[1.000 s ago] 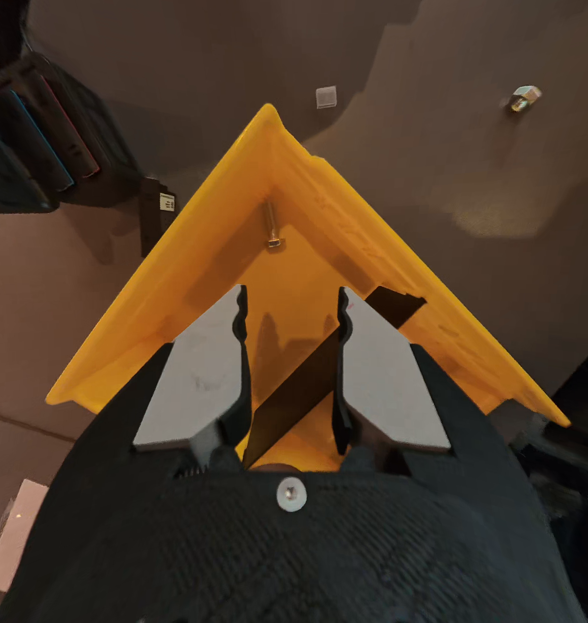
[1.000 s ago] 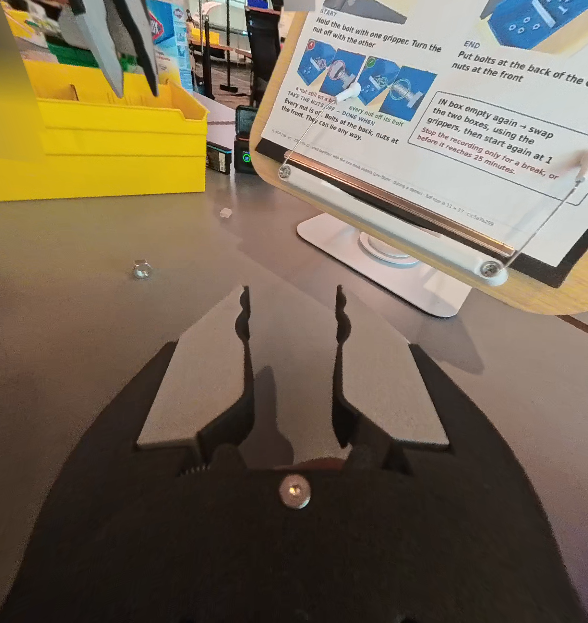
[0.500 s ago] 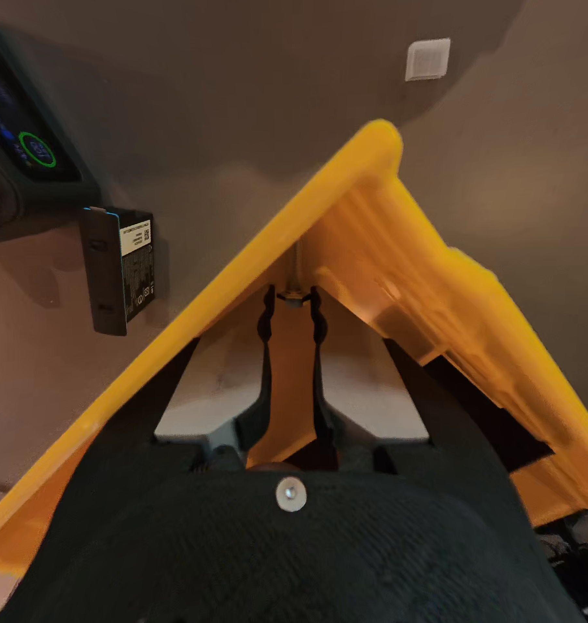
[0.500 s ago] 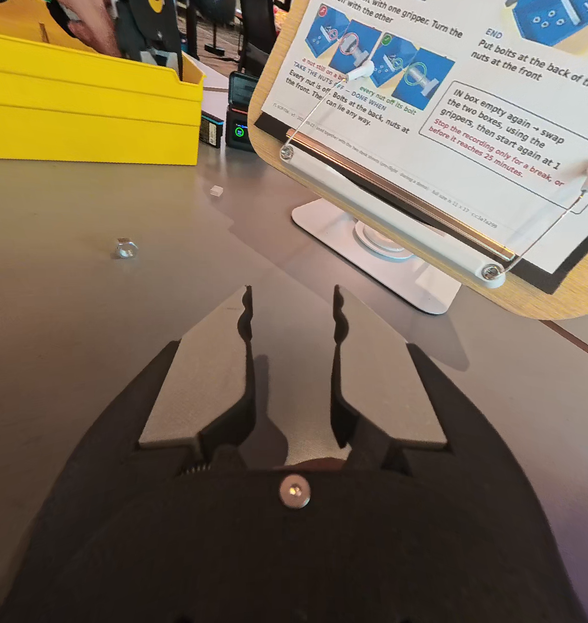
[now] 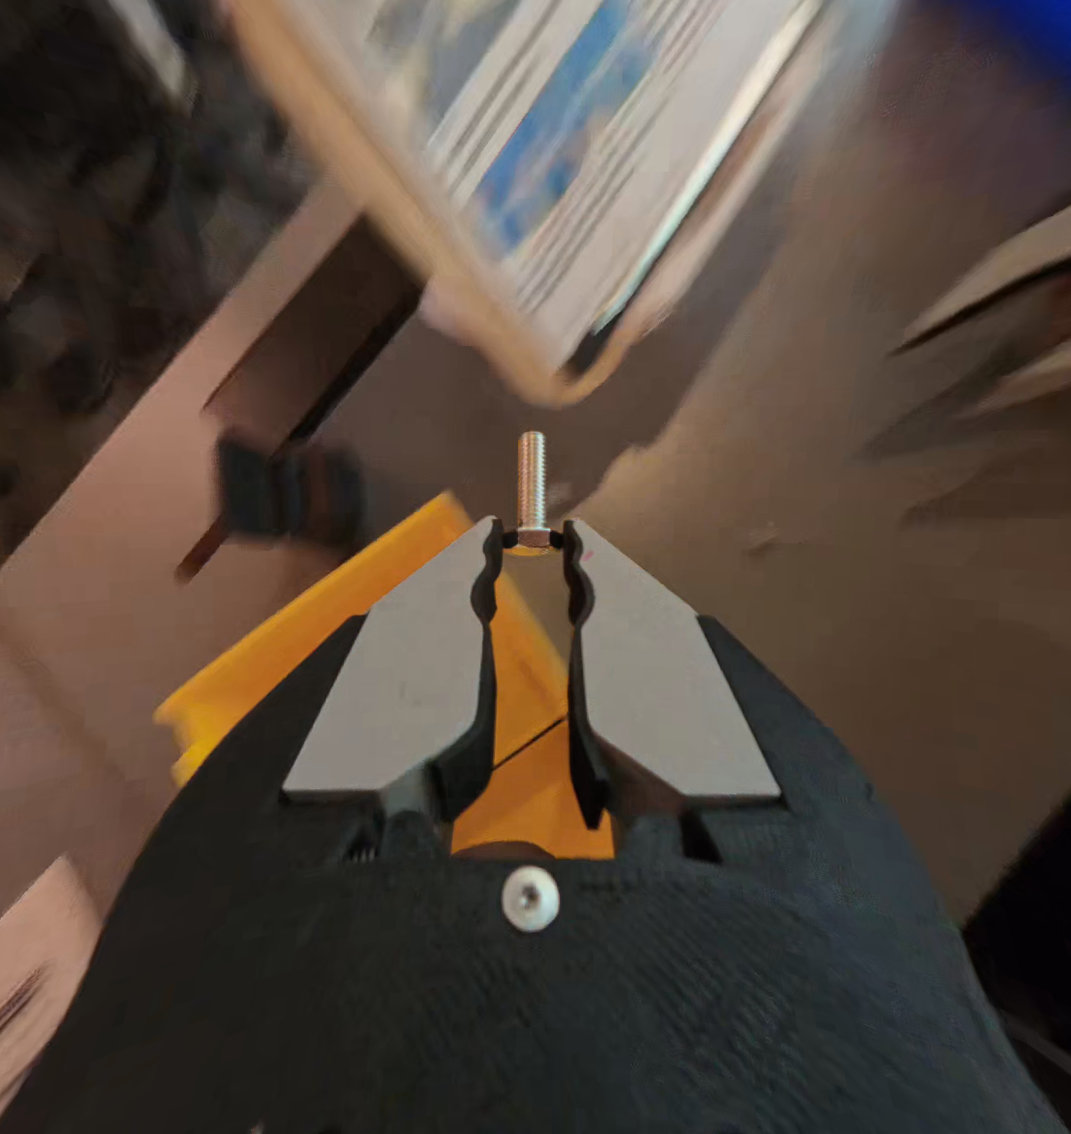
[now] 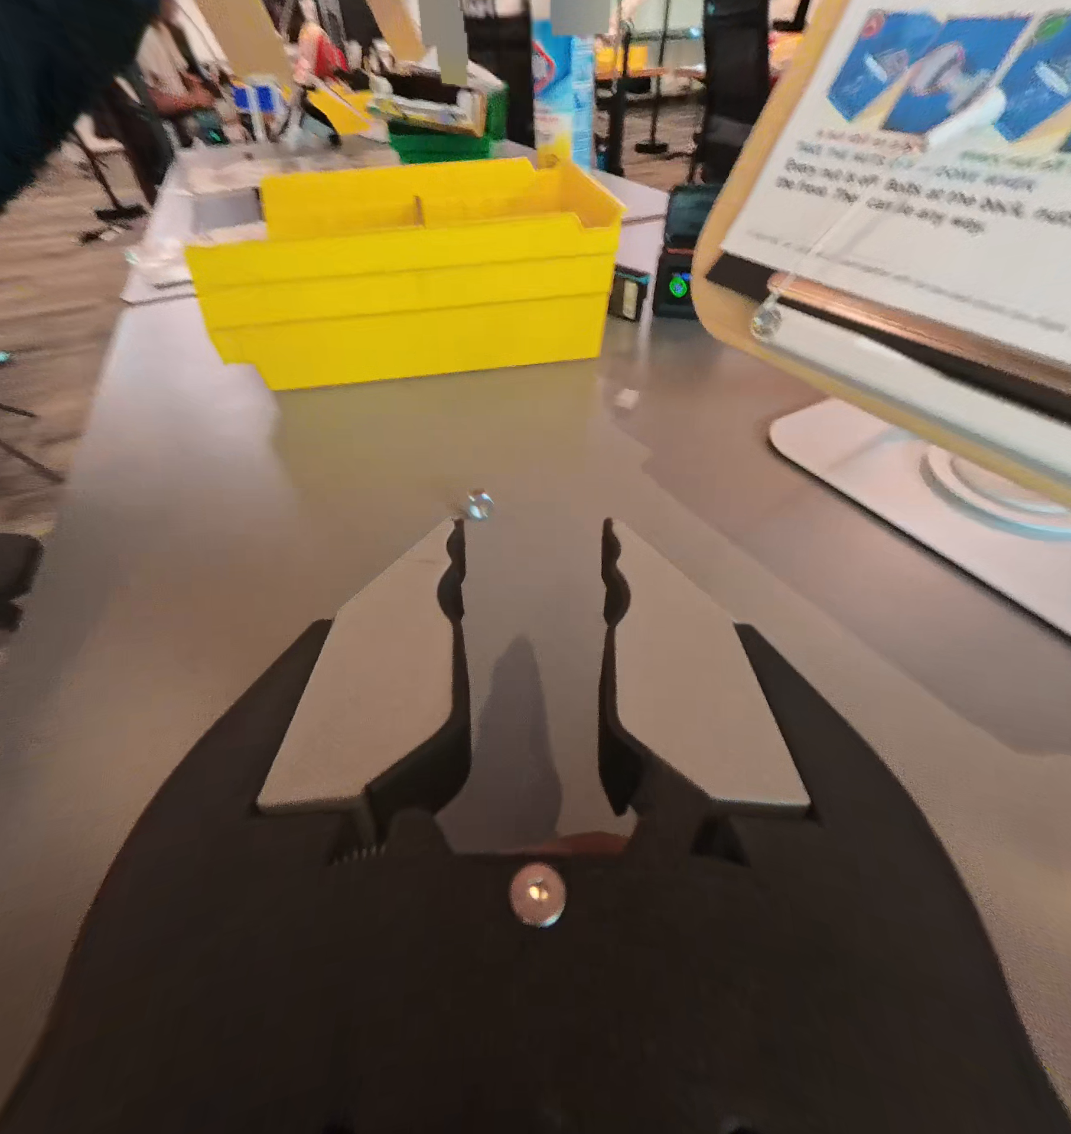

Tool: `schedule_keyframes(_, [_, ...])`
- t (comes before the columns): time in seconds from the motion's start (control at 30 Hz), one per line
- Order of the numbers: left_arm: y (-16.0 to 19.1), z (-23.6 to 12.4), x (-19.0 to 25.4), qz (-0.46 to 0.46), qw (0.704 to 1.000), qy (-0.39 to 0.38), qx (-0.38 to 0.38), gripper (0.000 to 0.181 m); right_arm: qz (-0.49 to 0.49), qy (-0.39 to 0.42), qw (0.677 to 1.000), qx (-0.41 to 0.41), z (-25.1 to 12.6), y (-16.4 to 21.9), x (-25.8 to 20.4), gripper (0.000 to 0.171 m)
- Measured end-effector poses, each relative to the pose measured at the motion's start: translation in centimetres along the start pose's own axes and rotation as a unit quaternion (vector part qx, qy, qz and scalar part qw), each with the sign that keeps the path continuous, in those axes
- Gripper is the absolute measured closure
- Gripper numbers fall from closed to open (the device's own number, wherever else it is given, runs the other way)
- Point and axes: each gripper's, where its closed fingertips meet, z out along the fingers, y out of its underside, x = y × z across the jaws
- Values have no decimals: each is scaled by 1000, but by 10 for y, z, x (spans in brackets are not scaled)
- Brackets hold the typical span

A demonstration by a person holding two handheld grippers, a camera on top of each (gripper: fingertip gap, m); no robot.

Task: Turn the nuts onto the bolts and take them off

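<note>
My left gripper [image 5: 531,539] is shut on the head of a silver bolt [image 5: 531,475]; its threaded shaft points straight out past the fingertips, above the corner of the yellow bin [image 5: 312,644]. My right gripper [image 6: 529,526] is open and empty, low over the grey table. A small silver nut [image 6: 477,507] lies on the table just beyond its left fingertip [image 6: 456,540]. The yellow bins [image 6: 410,276] stand farther back in the right wrist view.
An instruction sheet on a wooden board with a white stand [image 6: 925,258] rises at the right; it shows blurred in the left wrist view [image 5: 520,172]. A small white piece [image 6: 626,397] lies on the table. Dark devices [image 6: 674,270] sit beside the bins. One gripper's finger ends stand about 25 cm off the other's. To reach the small silver nut [image 6: 477,507] in a straight line is about 12 cm for my right fingers, about 25 cm for my left.
My left gripper closed on the bolt in the bin corner and lifted it out, swinging up. My right gripper turned left and moved toward the nut, which now lies at its fingertips.
</note>
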Motion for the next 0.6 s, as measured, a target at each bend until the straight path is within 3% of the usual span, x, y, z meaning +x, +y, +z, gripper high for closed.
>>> schedule_keyframes(0.03, [-23,-9,36,4,997,41,61,164,-3,-8,1000,13,0,-8,-4,131])
schedule_keyframes(0.1, [-45,-4,95,31,989,75,124,164,-4,-22,999,43,-3,-28,-9,134])
schedule_keyframes(0.23, [-57,48,165,37,973,111,197,164,-8,-27,994,104,-19,-72,-6,142])
schedule_keyframes(0.4, [-74,84,182,-42,946,126,295,164,43,-11,989,142,-44,-100,26,142])
schedule_keyframes(0.47, [-78,94,176,-44,943,98,315,164,48,-14,989,138,-44,-99,33,142])
schedule_keyframes(0.6, [-79,104,182,-42,929,126,346,164,75,-45,989,119,-30,-84,34,141])
